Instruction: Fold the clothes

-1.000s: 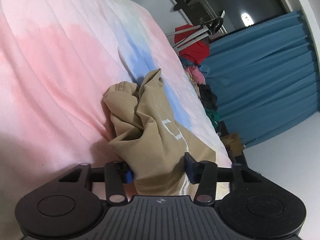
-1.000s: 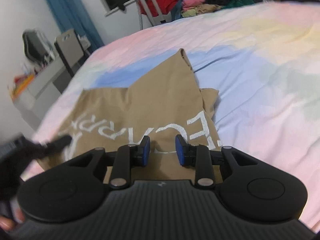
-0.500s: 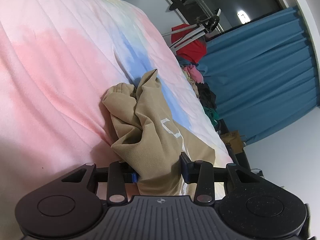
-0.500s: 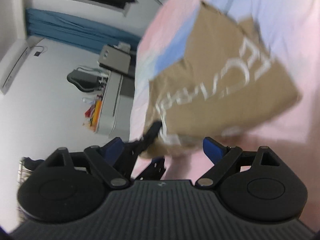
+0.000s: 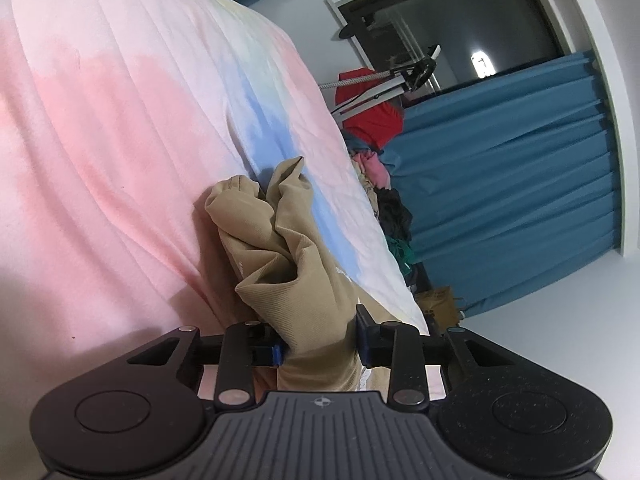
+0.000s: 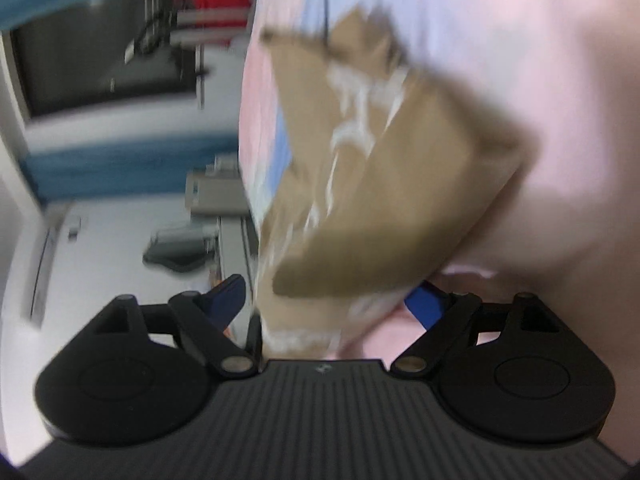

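A tan shirt with white lettering point(image 5: 304, 280) lies bunched on a bed with a pink, blue and white sheet point(image 5: 100, 140). My left gripper point(image 5: 320, 346) has its jaws against both sides of a thick fold of the shirt and holds it. In the blurred right wrist view the folded shirt point(image 6: 392, 184) fills the middle, and my right gripper point(image 6: 328, 304) is wide open with the shirt's near edge lying between its fingers.
A blue curtain point(image 5: 500, 168), a dark window and a heap of clothes with a red garment point(image 5: 372, 116) stand past the bed's far edge. A desk and chair point(image 6: 188, 240) stand beside the bed.
My right gripper opened wide and swung sideways, rolling its view. My left gripper kept its hold and closed slightly on the shirt fold.
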